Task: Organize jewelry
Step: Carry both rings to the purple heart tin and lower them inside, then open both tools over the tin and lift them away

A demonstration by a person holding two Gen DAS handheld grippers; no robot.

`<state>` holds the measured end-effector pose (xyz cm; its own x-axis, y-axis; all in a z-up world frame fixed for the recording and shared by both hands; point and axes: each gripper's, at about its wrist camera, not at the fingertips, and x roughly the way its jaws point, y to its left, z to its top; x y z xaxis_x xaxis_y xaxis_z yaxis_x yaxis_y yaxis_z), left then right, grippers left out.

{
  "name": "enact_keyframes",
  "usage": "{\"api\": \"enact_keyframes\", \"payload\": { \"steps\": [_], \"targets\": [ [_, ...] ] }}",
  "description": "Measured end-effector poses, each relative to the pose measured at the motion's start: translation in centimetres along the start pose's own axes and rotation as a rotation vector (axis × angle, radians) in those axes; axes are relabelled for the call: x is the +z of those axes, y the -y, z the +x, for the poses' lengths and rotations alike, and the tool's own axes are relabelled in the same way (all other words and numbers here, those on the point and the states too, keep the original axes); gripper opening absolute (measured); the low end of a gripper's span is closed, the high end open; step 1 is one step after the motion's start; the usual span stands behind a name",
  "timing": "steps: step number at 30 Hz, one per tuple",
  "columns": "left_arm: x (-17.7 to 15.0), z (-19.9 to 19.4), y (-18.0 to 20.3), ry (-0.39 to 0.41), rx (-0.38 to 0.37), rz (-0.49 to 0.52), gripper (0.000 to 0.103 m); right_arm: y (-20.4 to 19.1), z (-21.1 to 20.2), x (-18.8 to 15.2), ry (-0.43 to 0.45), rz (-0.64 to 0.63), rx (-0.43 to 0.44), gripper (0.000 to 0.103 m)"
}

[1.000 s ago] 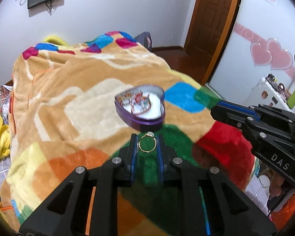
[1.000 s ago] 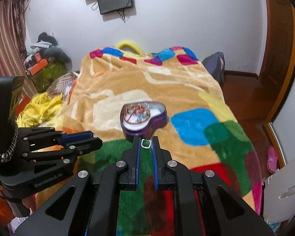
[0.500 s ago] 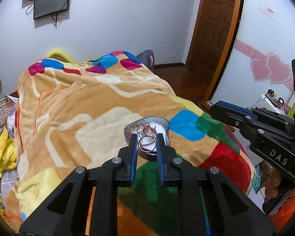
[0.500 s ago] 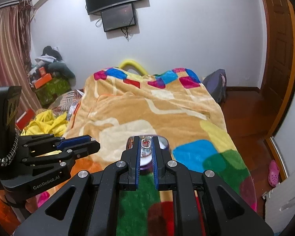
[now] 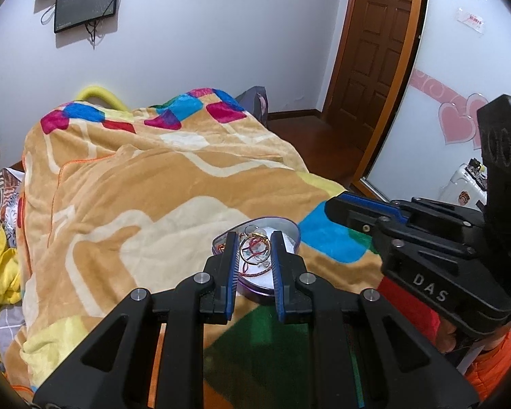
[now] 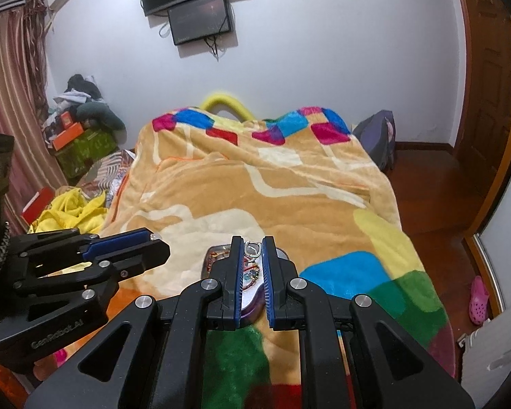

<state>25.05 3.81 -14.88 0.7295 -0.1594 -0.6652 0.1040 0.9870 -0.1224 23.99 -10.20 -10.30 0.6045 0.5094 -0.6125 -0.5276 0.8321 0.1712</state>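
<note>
A purple heart-shaped box (image 5: pixel 291 231) with several pieces of jewelry inside lies on the patterned blanket (image 5: pixel 146 184). My left gripper (image 5: pixel 253 238) is shut on a thin gold ring (image 5: pixel 251 251), held upright between the blue pads in line with the box. In the right wrist view, my right gripper (image 6: pixel 252 240) is shut on a small silver ring (image 6: pixel 252 248) at its fingertips, with the box (image 6: pixel 218 249) showing behind and below the fingers. The two grippers hang side by side: the right one (image 5: pixel 344 206) to the right, the left one (image 6: pixel 153 243) to the left.
The blanket covers a bed reaching to the far wall. Yellow clothes (image 6: pixel 71 211) and stacked boxes (image 6: pixel 81 143) lie to its left. A backpack (image 6: pixel 378 136), wooden floor, a pink slipper (image 6: pixel 478 294) and a brown door (image 5: pixel 378 47) are on the right.
Both grippers have shifted together and tipped up slightly. The box, earlier beyond the fingertips, now shows between and behind the fingers. Each gripper still holds its ring.
</note>
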Motion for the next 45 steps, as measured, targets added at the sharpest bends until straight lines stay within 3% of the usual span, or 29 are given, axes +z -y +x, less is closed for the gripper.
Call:
{"api": "enact_keyframes", "payload": {
  "steps": [21, 37, 45],
  "targets": [
    [-0.4, 5.7, -1.6, -0.101, -0.027, -0.020, 0.017, 1.0, 5.7, -0.2, -0.152, -0.037, 0.013, 0.009],
    [-0.3, 5.9, -1.4, -0.094, -0.035, -0.001, 0.017, 1.5, 6.7, -0.2, -0.191, -0.066, -0.007, 0.010],
    [0.0, 4.2, -1.9, -0.062, -0.017, -0.015, 0.017, 1.3, 6.4, -0.1, -0.197, -0.084, -0.010, 0.010]
  ]
}}
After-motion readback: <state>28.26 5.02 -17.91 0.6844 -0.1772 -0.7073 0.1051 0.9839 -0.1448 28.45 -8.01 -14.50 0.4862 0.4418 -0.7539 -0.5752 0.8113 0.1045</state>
